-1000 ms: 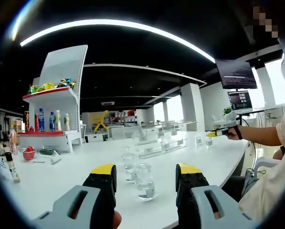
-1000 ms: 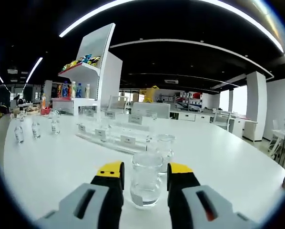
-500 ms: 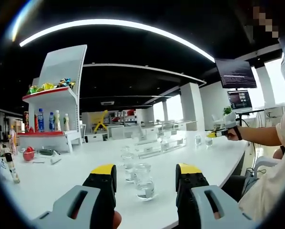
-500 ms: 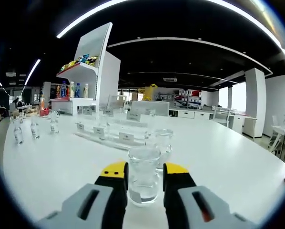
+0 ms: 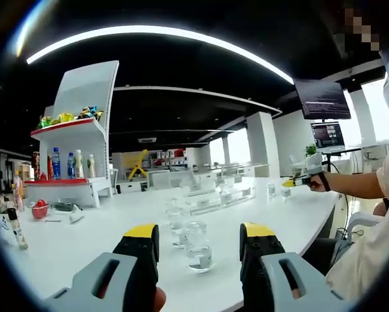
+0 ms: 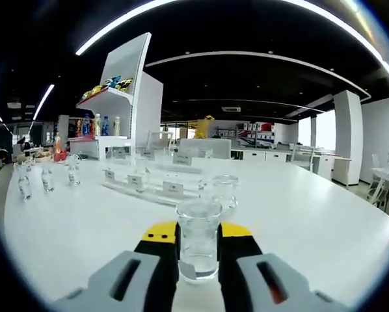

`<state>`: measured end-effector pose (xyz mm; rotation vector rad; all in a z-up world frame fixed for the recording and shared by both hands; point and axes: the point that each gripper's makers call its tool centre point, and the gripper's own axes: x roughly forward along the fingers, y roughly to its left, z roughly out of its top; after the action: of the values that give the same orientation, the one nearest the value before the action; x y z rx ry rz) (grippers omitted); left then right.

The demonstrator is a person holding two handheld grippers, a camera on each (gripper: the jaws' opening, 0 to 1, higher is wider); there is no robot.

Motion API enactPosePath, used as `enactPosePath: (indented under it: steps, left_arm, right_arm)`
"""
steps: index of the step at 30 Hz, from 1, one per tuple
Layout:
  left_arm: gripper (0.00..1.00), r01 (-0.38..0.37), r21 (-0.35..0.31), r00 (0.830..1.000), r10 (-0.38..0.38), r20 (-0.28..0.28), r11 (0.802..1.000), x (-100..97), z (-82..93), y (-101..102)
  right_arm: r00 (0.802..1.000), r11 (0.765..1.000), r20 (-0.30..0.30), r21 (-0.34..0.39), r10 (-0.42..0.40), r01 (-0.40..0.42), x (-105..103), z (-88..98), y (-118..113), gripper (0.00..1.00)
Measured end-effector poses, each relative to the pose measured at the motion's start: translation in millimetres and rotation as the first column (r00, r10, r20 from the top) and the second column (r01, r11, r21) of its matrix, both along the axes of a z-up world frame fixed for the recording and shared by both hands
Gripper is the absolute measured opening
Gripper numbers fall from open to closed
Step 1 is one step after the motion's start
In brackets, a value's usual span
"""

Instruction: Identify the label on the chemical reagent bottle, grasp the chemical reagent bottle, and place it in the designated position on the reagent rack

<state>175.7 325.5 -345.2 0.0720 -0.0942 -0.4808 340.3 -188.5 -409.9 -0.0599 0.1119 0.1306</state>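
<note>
Two grippers: right gripper (image 6: pixel 198 237) has its fingers (image 6: pixel 160 242) closed on a clear glass bottle (image 6: pixel 198 237); left gripper (image 5: pixel 199 242) fingers spread, empty.
Bottle: on the white desk (image 6: pixel 71 227), near the clear rack (image 6: pixel 157 184).
Handling: likely light, slippery, breakable.
Hold: mid-body, upright.

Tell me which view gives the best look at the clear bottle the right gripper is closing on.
The right gripper view: the clear bottle stands large and centred between the right gripper's yellow-tipped jaws, which press its sides. In the left gripper view that gripper is small and far off, and the bottle cannot be made out.
</note>
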Motion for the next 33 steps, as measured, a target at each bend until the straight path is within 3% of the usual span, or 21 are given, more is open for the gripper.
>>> enactPosePath:
  steps: [33]
  left_arm:
    - [0.5,0.011,0.01,1.0,-0.011,-0.007,1.0,1.9,-1.0,-4.4]
  right_arm:
    - [0.998,0.999,0.053,0.006,-0.036,0.036,0.5,8.4,-4.9,0.19]
